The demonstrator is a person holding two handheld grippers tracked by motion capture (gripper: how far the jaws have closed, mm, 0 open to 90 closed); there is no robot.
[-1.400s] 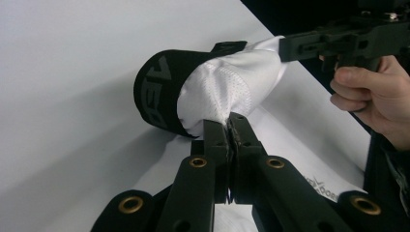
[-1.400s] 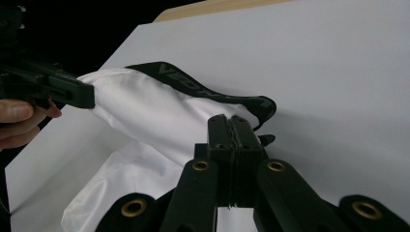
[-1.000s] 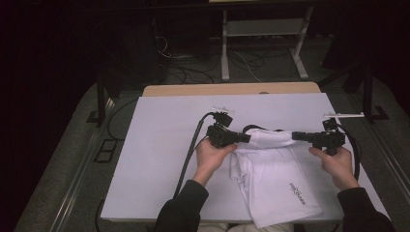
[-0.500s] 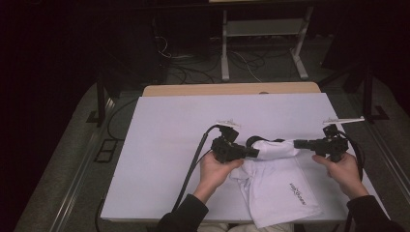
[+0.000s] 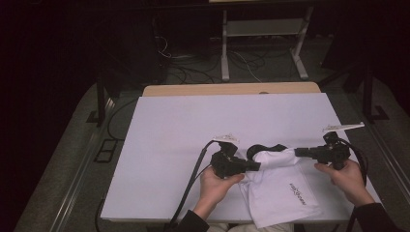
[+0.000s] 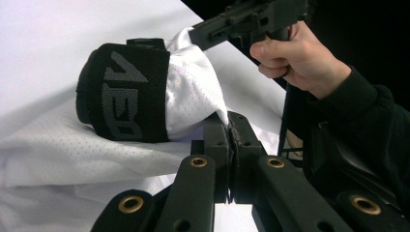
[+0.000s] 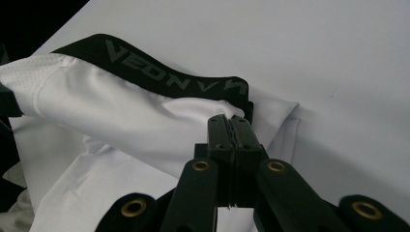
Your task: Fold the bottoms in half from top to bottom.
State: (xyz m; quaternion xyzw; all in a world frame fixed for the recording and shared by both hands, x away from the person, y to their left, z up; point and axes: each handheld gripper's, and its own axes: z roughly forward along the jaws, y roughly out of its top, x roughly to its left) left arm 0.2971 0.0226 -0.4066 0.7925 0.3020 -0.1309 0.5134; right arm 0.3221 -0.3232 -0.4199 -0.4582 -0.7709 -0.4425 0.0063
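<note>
At the near edge of the white table (image 5: 169,145), your two hands work a pair of white mesh shorts (image 5: 283,193) whose legs lie flat toward you. Your left gripper (image 5: 256,166) has its fingers closed on a fold of the white fabric just below the waistband, as the left gripper view shows, with the cloth pinched between the pads. Your right gripper (image 5: 299,152) likewise has its fingers clamped on the white fabric at the waist, close under the band. Between the two grippers the top of the shorts is lifted and bunched, and the black waistband (image 5: 263,150), with grey lettering, curls into a loop above it. Your right hand (image 5: 345,176) grips its handle at the table's right side. Beyond the far edge a strip of wooden board (image 5: 232,89) shows, then a dark floor with cables (image 5: 241,60) and a metal stand (image 5: 263,29).
</note>
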